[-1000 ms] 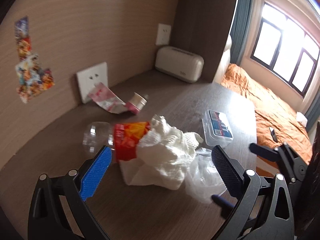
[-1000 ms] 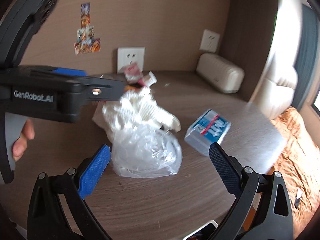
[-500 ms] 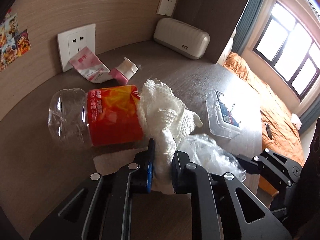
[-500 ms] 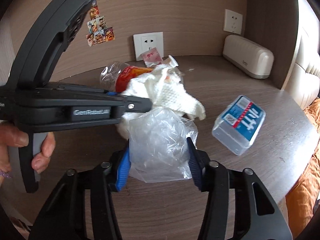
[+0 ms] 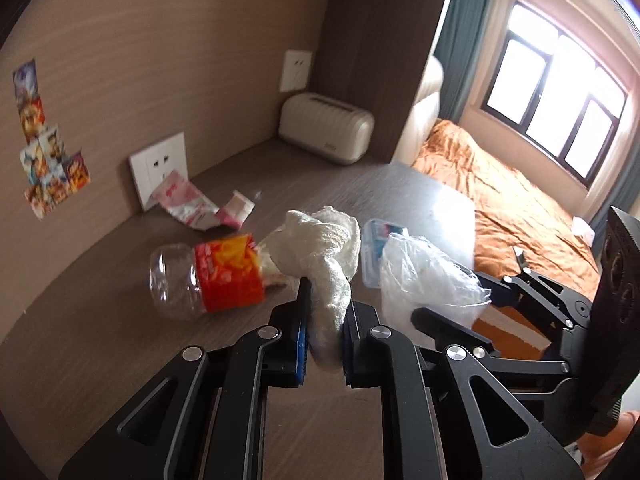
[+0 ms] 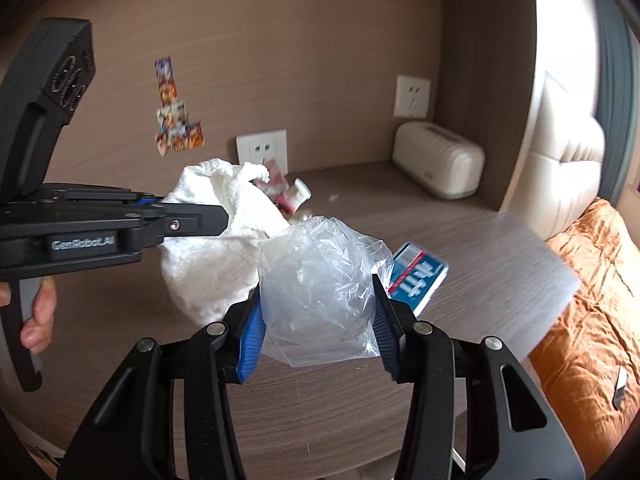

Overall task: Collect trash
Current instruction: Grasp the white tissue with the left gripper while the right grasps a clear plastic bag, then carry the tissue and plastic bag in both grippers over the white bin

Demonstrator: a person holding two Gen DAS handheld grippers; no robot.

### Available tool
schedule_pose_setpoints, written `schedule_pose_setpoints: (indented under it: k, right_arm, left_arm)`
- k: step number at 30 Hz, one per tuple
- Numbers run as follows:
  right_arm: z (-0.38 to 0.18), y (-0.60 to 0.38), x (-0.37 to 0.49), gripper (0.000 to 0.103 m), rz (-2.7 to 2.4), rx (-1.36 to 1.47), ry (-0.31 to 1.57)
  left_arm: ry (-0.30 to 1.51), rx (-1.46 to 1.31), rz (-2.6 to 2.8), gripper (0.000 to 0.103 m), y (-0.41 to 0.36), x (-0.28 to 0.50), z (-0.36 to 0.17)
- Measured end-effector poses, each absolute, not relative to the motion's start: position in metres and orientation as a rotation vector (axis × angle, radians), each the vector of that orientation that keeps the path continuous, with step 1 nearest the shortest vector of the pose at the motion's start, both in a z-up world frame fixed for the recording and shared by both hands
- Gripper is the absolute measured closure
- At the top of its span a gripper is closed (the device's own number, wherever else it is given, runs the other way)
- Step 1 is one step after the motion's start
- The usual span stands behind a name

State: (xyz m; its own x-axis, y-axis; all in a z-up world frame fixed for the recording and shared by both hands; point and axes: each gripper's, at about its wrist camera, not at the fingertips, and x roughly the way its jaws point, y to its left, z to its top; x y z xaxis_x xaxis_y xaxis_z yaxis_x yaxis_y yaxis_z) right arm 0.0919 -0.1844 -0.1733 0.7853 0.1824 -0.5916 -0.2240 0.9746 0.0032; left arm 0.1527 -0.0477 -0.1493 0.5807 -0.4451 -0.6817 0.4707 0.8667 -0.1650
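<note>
Trash: one white tissue wad clamped in left fingers, one clear bag in right fingers, one bottle

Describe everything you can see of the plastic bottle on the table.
The bottle is clear, crumpled plastic with a red and yellow label around its middle. It lies on its side on the brown table, its base toward the wall. Its neck end is hidden behind the white tissue, so no cap can be seen. It looks empty. Neither gripper touches it.
</note>
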Motion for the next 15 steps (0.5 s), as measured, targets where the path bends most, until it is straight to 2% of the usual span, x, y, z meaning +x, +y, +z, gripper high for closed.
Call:
schedule_pose_setpoints:
  k: [7,15]
  right_arm:
    - [-0.137,-0.194,0.05,0.054,0.102,-0.047,0.55]
    - [-0.121,-0.218,0.002,0.054,-0.071,-0.033,0.512]
  left_arm:
    - [0.727,0.085,-0.635,0.09,-0.061,0.122,-0.119]
    - [0.696,0.132,-0.783,0.09,-0.098,0.093,-0.111]
